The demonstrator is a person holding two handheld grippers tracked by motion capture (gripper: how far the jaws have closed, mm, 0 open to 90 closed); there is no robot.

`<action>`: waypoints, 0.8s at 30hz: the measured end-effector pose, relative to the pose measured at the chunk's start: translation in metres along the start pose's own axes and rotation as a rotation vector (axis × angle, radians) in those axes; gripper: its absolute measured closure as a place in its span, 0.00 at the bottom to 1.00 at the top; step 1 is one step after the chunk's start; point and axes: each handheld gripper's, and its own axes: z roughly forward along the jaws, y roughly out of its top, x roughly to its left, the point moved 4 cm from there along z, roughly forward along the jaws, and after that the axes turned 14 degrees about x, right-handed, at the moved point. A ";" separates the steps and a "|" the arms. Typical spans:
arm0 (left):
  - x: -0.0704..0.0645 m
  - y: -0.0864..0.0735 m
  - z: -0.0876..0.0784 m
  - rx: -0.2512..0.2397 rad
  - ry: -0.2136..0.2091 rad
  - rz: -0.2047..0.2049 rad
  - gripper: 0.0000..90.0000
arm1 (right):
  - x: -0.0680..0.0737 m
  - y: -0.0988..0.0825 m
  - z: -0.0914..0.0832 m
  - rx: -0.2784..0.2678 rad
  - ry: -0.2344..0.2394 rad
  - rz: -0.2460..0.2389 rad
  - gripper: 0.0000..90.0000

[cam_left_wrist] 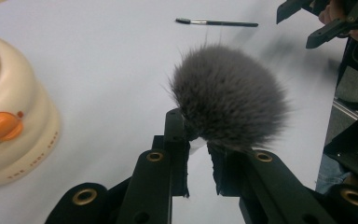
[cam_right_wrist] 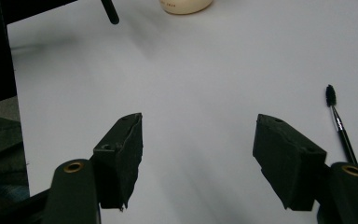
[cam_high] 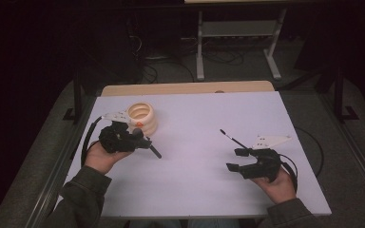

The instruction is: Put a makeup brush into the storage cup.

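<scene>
— Left side, beside the cream ribbed plastic holder (cam_high: 142, 116)?

— Left gripper (cam_high: 134, 137) clamped narrow on a fluffy grey brush with a black handle (cam_left_wrist: 228, 107). Held just in front of the holder, nearer the person, bristles toward the middle of the white table top (cam_high: 195, 185). Not in the holder yet.

— And the other hand?

— Right gripper (cam_high: 237, 159) spread wide, nothing between the pads. Well apart from the holder, across the table to the right. Hovering just beside a slim black brush (cam_high: 233, 139), on its near side, and not touching it.

— That one lying flat?

— Flat on the table top, far from the holder, small dark tip pointing roughly back toward it. Seen again past the right-hand jaw in the right gripper view (cam_right_wrist: 340, 130).

— Progress, then?

— Early going, by the look of it. One brush gripped and brought up to the holder, but not dropped in. No brush seen standing in the holder's mouth.

— Left to do?

— Probably lifting the fluffy grey brush over the rim and letting go. Then closing on the slim black brush, a thin target lying low on the table, and carrying it across to the holder too.
</scene>
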 end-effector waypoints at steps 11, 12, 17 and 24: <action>0.010 0.003 -0.011 0.000 0.018 -0.019 0.86 | -0.004 -0.004 -0.004 -0.009 -0.013 0.019 0.34; 0.010 0.003 -0.012 -0.002 0.020 -0.020 0.86 | -0.004 -0.005 -0.005 -0.011 -0.012 0.020 0.34; 0.014 0.006 -0.019 -0.004 0.025 -0.030 0.86 | -0.005 -0.006 -0.007 -0.014 -0.014 0.024 0.34; 0.019 0.011 -0.028 0.003 0.039 -0.033 0.86 | -0.006 -0.007 -0.007 -0.010 -0.021 0.027 0.34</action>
